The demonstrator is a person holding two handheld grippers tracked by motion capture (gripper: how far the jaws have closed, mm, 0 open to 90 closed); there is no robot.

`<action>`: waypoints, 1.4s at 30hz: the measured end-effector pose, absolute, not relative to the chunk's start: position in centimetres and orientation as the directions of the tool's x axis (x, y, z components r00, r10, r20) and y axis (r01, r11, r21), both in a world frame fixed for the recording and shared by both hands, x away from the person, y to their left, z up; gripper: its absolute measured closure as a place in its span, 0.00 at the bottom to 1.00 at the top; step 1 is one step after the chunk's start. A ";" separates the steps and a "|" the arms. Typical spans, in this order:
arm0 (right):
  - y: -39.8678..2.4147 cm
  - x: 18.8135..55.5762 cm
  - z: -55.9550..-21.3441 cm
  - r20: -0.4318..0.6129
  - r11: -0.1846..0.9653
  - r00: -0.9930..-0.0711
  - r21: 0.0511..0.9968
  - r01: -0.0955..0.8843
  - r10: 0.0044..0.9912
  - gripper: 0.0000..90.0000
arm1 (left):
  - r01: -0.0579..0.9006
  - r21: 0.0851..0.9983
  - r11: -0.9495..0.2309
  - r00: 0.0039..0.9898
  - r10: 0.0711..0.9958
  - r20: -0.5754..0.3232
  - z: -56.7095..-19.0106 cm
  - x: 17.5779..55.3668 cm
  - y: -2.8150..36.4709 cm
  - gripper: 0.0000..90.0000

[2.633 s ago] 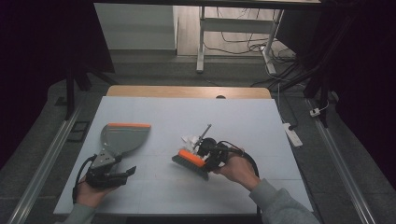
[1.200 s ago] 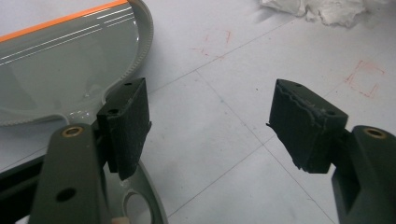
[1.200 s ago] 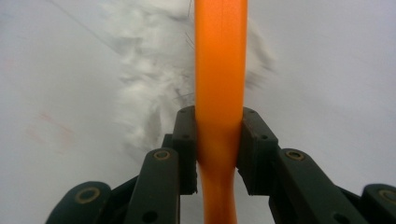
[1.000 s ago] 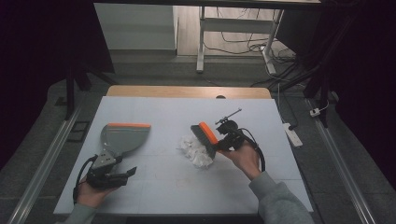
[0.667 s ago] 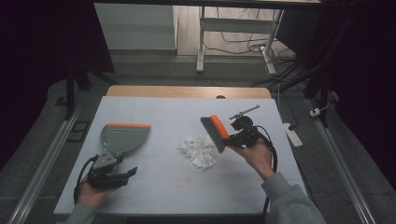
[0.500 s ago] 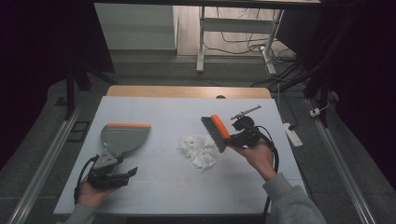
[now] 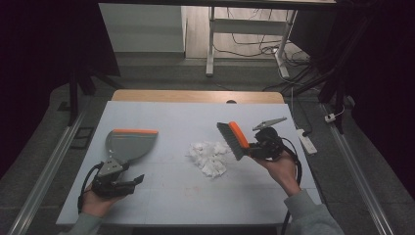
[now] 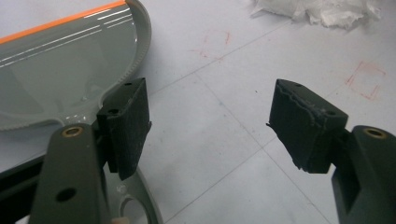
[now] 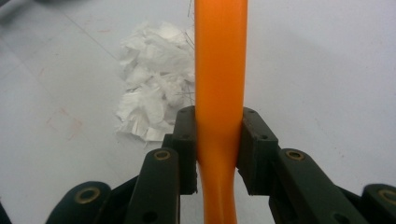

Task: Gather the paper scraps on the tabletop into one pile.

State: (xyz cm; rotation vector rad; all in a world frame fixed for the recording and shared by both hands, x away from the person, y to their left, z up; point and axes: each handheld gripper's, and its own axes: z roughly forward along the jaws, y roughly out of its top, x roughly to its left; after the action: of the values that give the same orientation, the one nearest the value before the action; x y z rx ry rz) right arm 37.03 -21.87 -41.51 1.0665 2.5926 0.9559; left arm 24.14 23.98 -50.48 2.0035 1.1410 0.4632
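A grey dustpan with an orange front lip lies flat on the left of the table, also seen in the left gripper view. My left gripper stands open at the dustpan's handle end, pads touching nothing. A pile of torn white paper lies mid-table. My right gripper is shut on the orange handle of a hand brush, held just right of the pile with the dark bristles facing it. In the right gripper view the pads clamp the handle, and the paper lies beyond.
The white table top has faint red marks near its middle. A wooden strip runs along the far edge. A power strip lies on the floor by the right edge, with cables and a desk leg behind.
My right gripper has carried the brush to the right and a little up, off the paper pile, which now lies uncovered. The left gripper and the dustpan have stayed put.
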 end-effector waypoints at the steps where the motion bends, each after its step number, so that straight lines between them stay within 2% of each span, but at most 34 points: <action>1: -22.0 36.8 -41.4 0.074 0.532 -0.727 0.632 0.564 0.682 0.79 | 0.564 0.768 -0.303 0.533 0.844 -0.058 -50.4 24.2 24.0 0.33; 16: -25.5 33.3 -42.8 -0.012 0.529 -0.723 0.690 0.494 0.690 0.79 | 0.561 0.770 -0.304 0.531 0.846 -0.052 -50.2 24.4 23.6 0.33; 30: -30.5 31.0 -46.3 0.003 0.472 -0.684 0.721 0.507 0.730 0.79 | 0.561 0.767 -0.311 0.534 0.844 -0.048 -50.2 24.5 22.9 0.33; 42: -31.4 29.9 -46.2 -0.017 0.452 -0.691 0.767 0.454 0.723 0.79 | 0.552 0.766 -0.330 0.554 0.831 -0.042 -50.3 24.5 22.6 0.33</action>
State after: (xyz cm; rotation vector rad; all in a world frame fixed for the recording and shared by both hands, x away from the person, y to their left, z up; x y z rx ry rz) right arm 29.88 -31.36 -46.21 0.9999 2.3657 1.0960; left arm 24.47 22.64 -50.33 2.0273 1.1108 0.4667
